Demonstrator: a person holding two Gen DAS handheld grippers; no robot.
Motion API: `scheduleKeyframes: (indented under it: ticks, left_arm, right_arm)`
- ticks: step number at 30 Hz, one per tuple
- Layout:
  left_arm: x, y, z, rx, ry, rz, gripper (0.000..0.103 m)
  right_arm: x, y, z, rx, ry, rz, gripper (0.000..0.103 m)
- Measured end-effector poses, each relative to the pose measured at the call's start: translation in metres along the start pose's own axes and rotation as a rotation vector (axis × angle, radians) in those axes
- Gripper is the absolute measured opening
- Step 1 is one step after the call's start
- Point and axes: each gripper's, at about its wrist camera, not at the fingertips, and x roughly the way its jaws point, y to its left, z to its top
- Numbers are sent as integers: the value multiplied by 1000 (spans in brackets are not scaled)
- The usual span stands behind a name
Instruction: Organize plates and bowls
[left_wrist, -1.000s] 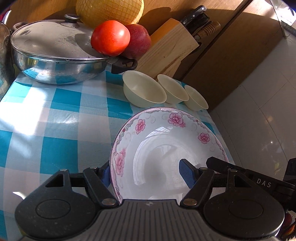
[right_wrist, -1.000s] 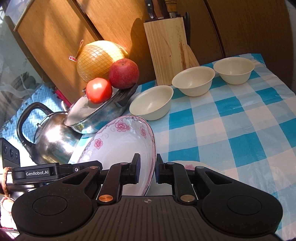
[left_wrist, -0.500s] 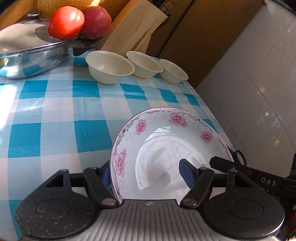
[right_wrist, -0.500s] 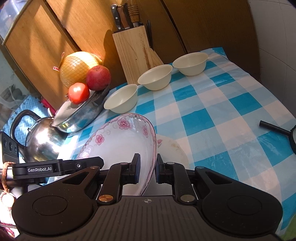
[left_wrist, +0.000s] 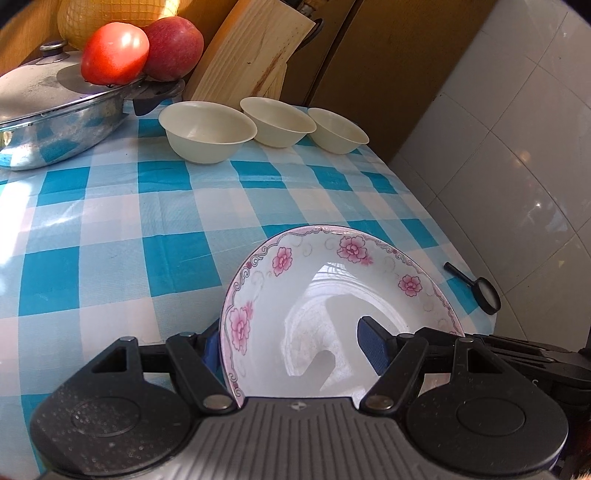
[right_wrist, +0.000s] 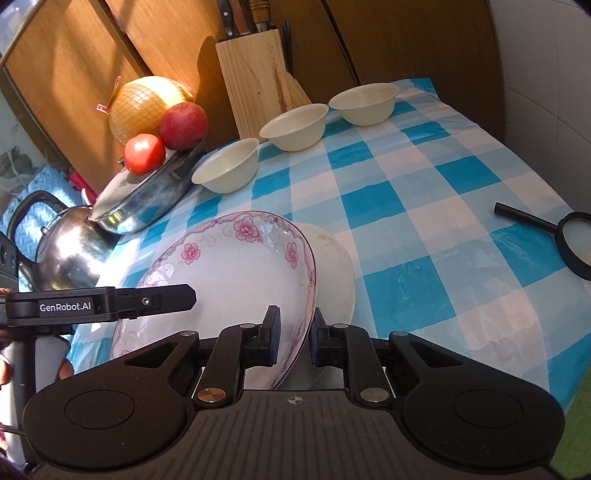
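The flowered plate (right_wrist: 236, 280) is right up close, held in the air over the near part of the checked tablecloth (left_wrist: 147, 206). The right gripper (right_wrist: 293, 332) pinches the plate's near right rim, one finger inside and one outside, jaws pressed together on the thin edge. The left gripper (left_wrist: 286, 345) straddles the plate's left rim: one blue pad sits behind the rim and the other sits over the plate's middle. Those jaws are wide apart, and I cannot tell if they really squeeze the plate or just sit around it. The plate tips up, with its left edge high and its open face turned toward the left gripper. Just under it and a little to the right lies a plain plate (right_wrist: 338, 273) flat on the cloth. So the held plate is almost over that one, and I think it needs to come down flat on top. A magnifying glass (right_wrist: 572, 240) lies off to the right, well apart. Farther back stand three cream bowls (right_wrist: 295, 127) in a row, waiting their turn. A pot (left_wrist: 55, 107) with a tomato (left_wrist: 114, 53) and a knife block (right_wrist: 258, 81) are farthest.
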Motion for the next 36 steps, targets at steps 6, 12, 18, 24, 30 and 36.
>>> scheduleKeyframes:
  ticks: [6,12,18,24,30,36]
  left_arm:
    - [-1,-8,-2,76,-13,41,61]
    - [-8,-17,0,161,-79,122,61]
    - [9,-16,5,174,-44,170,61]
    - [20,-16,8,164,-14,144,63]
    - [32,-17,7,158,34,136,64]
    - [27,-19,3,197,35,137,65]
  right_arm:
    - [-1,5,0,-57,-28,-57,23]
    - [-10,6,3,-110,-107,-149,30]
    - [0,-22,13,-11,-112,-170,53]
    - [7,-40,18,149,-88,-50,54]
    - [29,-49,19,219,-8,3,60]
    - [32,-32,13,169,39,50,50]
